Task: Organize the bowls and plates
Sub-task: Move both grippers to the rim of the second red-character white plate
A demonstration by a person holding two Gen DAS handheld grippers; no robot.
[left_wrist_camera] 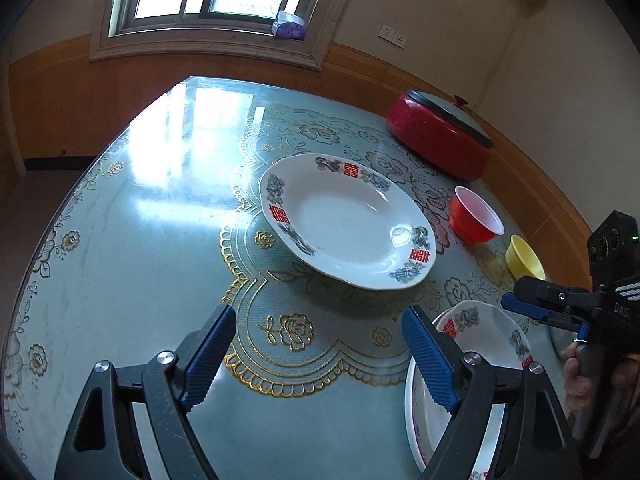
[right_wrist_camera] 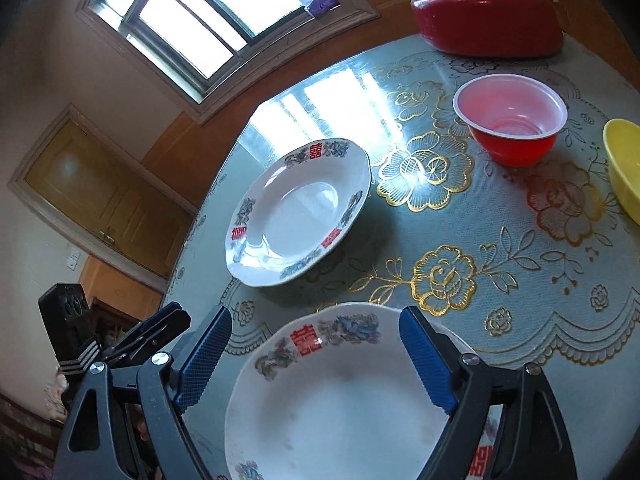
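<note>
Right hand-held gripper (right_wrist_camera: 316, 356) hides near plate (right_wrist_camera: 340, 400) edge.

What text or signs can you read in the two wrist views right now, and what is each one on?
"囍" in red: three on the rim of the far plate, one at.
"囍" in red: on the rim of the near plate, at; a second at the bottom edge is cut off.
"DAS": white letters on the right gripper body at, partly cut off.
Tissue pack on the windowsill: print too blurred to read.
</note>
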